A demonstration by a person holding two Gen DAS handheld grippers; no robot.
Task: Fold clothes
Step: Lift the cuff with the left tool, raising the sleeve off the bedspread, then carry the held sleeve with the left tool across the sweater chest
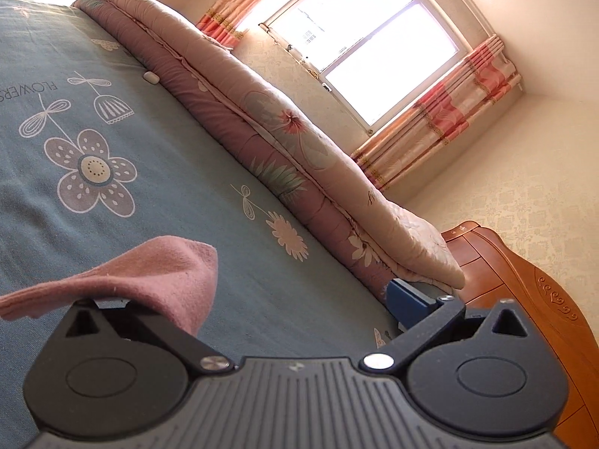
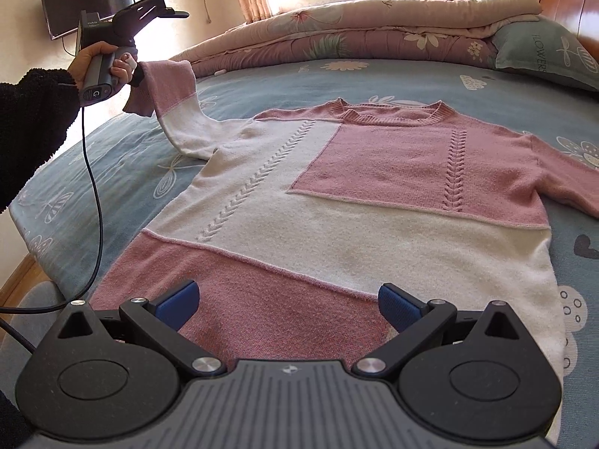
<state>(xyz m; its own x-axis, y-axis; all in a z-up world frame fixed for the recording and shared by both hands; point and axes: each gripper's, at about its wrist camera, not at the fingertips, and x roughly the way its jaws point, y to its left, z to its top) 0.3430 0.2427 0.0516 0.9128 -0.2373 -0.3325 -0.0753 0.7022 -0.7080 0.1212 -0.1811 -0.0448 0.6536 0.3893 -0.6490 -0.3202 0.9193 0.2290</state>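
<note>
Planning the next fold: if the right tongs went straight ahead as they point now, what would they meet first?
Probably the sweater's pink hem, lying flat on the bed sheet right between and ahead of the open right tongs. Their height above it is unclear.

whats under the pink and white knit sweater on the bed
The pink and white knit sweater lies flat on the blue flower-print bedsheet, which shows all around it. Whatever lies beneath its body is covered. One sleeve is lifted clear of the sheet, at the left gripper.
</note>
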